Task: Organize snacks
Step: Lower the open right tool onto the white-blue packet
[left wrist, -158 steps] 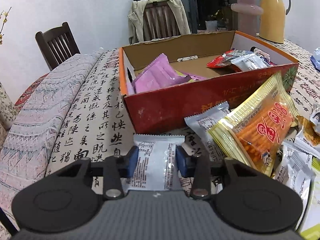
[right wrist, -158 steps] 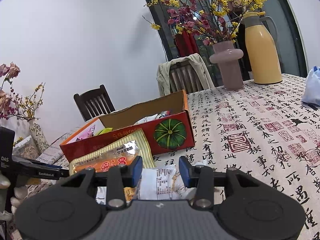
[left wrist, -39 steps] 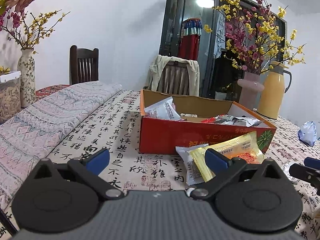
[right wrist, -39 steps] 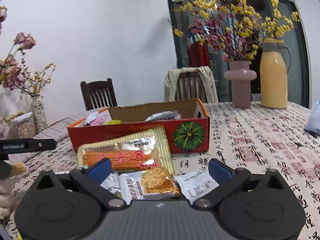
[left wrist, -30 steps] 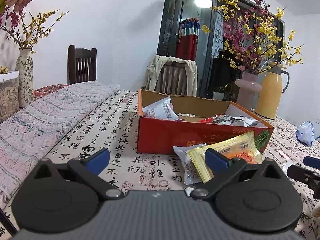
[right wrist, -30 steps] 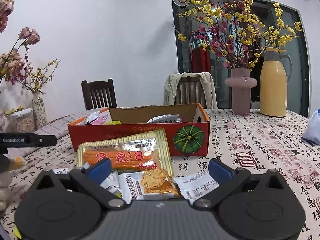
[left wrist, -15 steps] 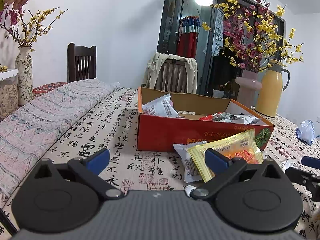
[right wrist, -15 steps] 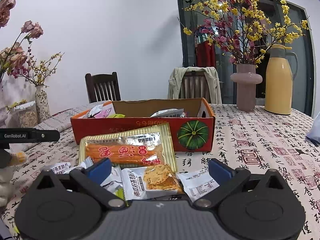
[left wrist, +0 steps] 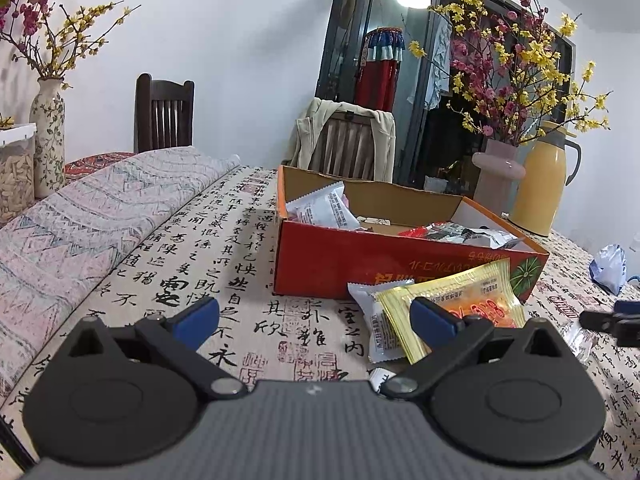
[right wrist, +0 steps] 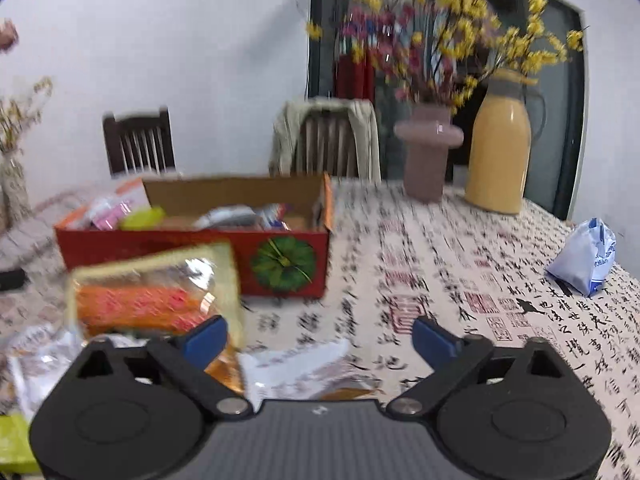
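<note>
A red cardboard box (left wrist: 320,258) with several snack packets in it stands on the calligraphy tablecloth; it also shows in the right wrist view (right wrist: 160,248). A yellow-and-orange snack bag (left wrist: 464,300) leans on its front, seen too in the right wrist view (right wrist: 152,296). A white packet (left wrist: 370,320) lies beside the bag. My left gripper (left wrist: 314,318) is open and empty, short of the box. My right gripper (right wrist: 318,340) is open and empty above a white packet (right wrist: 304,364) and loose snacks (right wrist: 36,356). The right gripper's tip shows in the left wrist view (left wrist: 612,318).
A pink vase (right wrist: 428,148) and a yellow jug (right wrist: 500,148) stand at the table's far side. A blue-white bag (right wrist: 586,258) lies at the right. A folded quilt (left wrist: 80,232) covers the table's left. Chairs (left wrist: 164,114) stand behind.
My right gripper has swung to the right, blurring its view and shifting the box and snacks leftward. My left gripper has barely moved. Both stay open.
</note>
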Demonstrator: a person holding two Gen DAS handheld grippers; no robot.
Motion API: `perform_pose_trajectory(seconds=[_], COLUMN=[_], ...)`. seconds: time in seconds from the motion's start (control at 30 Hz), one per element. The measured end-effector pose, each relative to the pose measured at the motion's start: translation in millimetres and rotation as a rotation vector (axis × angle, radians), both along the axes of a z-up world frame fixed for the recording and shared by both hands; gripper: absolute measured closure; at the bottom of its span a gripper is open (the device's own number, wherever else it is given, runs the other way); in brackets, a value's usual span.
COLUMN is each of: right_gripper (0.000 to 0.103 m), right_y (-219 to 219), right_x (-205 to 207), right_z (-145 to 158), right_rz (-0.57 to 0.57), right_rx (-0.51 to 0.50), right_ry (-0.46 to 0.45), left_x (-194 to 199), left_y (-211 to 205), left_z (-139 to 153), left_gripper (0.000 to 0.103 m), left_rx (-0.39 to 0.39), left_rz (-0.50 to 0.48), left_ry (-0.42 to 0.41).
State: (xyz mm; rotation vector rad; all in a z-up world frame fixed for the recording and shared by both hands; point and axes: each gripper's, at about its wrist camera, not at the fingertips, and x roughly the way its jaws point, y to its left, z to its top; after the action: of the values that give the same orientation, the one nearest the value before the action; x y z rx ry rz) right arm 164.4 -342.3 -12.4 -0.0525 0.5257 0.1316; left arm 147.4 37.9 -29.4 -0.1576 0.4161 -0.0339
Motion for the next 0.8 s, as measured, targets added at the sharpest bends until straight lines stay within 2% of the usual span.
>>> perform_pose_trajectory(seconds=[0.1,0.27,0.43,0.8], right_gripper=[0.025,0.032,0.033,0.062], right_y=[0,6,7,4], right_x=[16,27,24,9], right_z=[-8,-24,-30,-25], right_rz=[0.044,0.092,0.091,0.071], right_rx=[-0.005,0.008,0.009,0.011], right_ry=[0.092,0.167,0.147,0.092], left_x=[0,1,2,4], left_y=[1,1,1,3], left_z=[0,-1,-1,-2], left_gripper=[0.0,0.0,0.0,0.0], left_rx=[-0.005,-0.005,-0.006,-0.02], left_rz=[0.003,0.003,0.004,0.004], left_ry=[0.005,0.008,0.011,0.027])
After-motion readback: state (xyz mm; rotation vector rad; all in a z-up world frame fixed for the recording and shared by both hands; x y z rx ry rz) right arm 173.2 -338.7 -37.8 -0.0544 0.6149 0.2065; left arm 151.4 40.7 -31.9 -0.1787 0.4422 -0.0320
